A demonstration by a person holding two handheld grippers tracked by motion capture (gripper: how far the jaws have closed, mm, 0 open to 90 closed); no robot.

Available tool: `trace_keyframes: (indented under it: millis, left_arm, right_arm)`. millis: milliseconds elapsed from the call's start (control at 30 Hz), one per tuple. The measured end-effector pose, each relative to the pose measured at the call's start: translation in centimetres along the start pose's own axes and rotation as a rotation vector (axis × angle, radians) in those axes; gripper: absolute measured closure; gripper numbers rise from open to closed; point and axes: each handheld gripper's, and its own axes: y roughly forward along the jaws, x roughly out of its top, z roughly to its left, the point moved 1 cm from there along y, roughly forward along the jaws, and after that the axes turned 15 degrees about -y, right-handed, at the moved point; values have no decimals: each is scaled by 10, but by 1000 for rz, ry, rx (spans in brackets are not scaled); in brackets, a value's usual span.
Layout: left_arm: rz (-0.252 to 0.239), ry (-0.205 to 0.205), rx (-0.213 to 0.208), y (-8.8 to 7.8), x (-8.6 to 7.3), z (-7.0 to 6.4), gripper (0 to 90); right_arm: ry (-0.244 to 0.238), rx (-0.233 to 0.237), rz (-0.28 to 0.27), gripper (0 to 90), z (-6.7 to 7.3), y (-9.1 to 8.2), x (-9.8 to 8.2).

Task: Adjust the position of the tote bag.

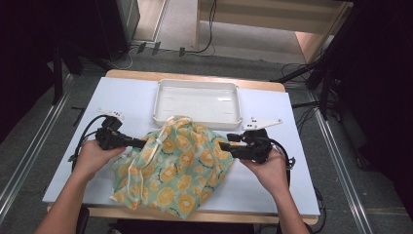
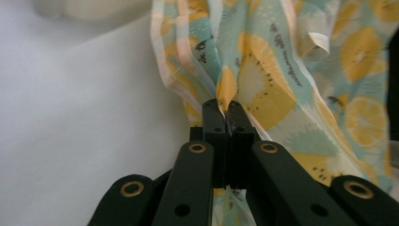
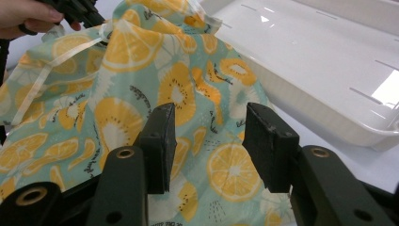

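Observation:
A green cloth bag [image 1: 180, 165] printed with orange slices lies bunched on the white table, a pale drawstring [image 1: 146, 156] looping over its left side. My left gripper [image 1: 144, 143] is shut on a fold of the bag's left edge [image 2: 244, 70], its jaws pinched together on the cloth [image 2: 227, 109]. My right gripper [image 1: 223, 146] stands open at the bag's right edge. In the right gripper view the cloth [image 3: 141, 94] rises in front of its spread jaws [image 3: 209, 136], with no pad pressing on it. The other hand and left gripper [image 3: 75, 12] show at the top left there.
A white shallow tray [image 1: 160, 97] stands just behind the bag at the table's far middle, seen close as a tray [image 3: 329, 61] in the right gripper view. The table's front edge [image 1: 243, 214] is near the bag's lower hem. Cables trail from both grippers.

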Motion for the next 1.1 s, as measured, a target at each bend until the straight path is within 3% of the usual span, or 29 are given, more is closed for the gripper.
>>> trace_keyframes:
  millis: [100, 300, 433, 567, 667, 700, 833, 867, 1100]
  left_arm:
    - [-18, 26, -33, -1, 1, -14, 900]
    - [-6, 100, -65, 6, 5, -34, 900]
    - [-2, 152, -31, 11, 10, -55, 900]
    - [3, 207, -36, 16, 14, -74, 900]
    - [10, 221, -38, 19, 15, -82, 900]
    - [18, 235, -38, 25, 17, -92, 900]
    - [34, 271, -38, 32, 19, -106, 900]
    - [43, 290, -28, 37, 19, -115, 900]
    - [45, 334, 3, 50, 17, -139, 900]
  right_arm:
    - [0, -2, -1, 549, 0, -2, 0]
    - [-12, -1, -7, 550, 1, -3, 1]
    - [-14, -7, -6, 550, 2, -7, 3]
    - [-16, -10, -15, 550, 1, -12, 5]
    - [-21, -14, -21, 551, 1, -14, 6]
    - [-22, -14, -22, 551, 2, -16, 7]
    - [-31, -14, -28, 551, 3, -18, 9]
    - [-36, -13, -29, 551, 4, -18, 10]
    - [-37, -16, -29, 551, 5, -19, 13]
